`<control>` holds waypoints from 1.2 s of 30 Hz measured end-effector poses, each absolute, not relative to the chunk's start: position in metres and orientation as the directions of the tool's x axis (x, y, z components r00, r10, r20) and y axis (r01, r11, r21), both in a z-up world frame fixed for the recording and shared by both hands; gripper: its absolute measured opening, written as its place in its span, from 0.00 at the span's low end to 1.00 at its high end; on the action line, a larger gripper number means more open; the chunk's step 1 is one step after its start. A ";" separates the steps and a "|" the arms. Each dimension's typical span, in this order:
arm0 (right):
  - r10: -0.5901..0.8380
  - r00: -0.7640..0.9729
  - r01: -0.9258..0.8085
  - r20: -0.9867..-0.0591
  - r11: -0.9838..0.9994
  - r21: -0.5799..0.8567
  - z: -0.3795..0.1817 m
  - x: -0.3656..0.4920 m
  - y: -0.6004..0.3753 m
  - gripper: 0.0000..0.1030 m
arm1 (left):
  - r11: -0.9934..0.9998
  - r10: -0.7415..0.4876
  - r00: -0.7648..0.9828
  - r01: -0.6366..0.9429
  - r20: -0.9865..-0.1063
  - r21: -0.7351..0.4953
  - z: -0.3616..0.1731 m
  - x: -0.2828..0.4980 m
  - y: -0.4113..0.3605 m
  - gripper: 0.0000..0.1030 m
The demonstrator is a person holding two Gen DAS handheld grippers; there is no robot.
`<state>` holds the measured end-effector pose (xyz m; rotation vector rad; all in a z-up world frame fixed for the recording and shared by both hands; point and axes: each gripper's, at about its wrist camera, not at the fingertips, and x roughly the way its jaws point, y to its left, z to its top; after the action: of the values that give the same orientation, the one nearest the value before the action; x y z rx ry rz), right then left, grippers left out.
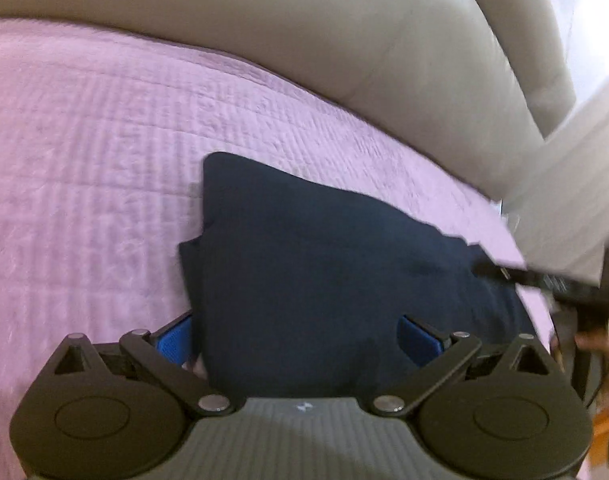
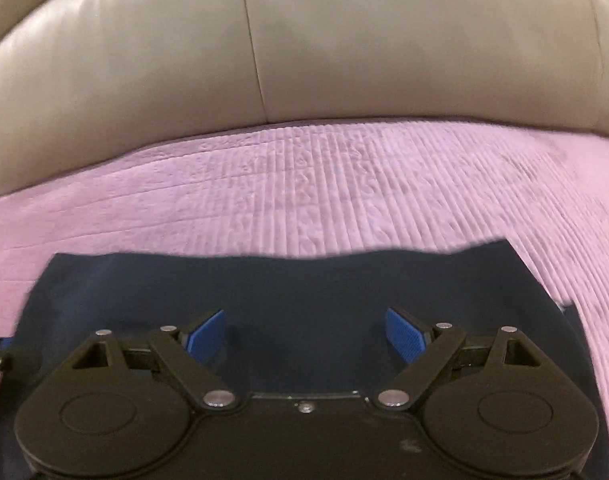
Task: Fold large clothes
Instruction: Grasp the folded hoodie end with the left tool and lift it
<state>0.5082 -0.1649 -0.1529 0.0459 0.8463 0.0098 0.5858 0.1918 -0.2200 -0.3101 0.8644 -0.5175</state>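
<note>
While the folded navy garment (image 2: pixel 304 300) lies on the pink cover (image 2: pixel 344 184), your left gripper (image 1: pixel 296 336) and right gripper (image 2: pixel 306 332) are wide apart, holding nothing.

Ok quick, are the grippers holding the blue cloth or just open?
Left gripper: open, holding nothing, over the navy garment.
Right gripper: open, holding nothing, over the same garment.

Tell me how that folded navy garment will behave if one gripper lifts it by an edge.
The navy garment probably droops; its edges look wavy and soft. Its stacked layers likely slide apart or unfold. It looks light, lying flat on the pink quilt.
</note>
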 end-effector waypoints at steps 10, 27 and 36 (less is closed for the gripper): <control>0.021 0.700 0.016 -0.714 0.999 0.046 -0.182 0.457 -0.170 1.00 | 0.730 -0.683 0.401 0.411 -0.611 -0.546 -0.232 0.539 0.184 1.00; 0.042 0.731 -0.044 -0.682 0.999 0.014 -0.183 0.313 -0.178 1.00 | 0.732 -0.670 0.465 0.286 -0.579 -0.618 -0.252 0.479 0.188 0.28; 0.053 0.715 -0.081 -0.697 0.997 -0.007 -0.203 0.258 -0.172 1.00 | 0.757 -0.608 0.578 0.218 -0.544 -0.615 -0.220 0.459 0.173 0.21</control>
<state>0.2582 -0.1724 -0.2026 -0.0380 0.7710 0.0747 0.4587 0.1727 -0.2200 -0.5261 0.8216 -0.5104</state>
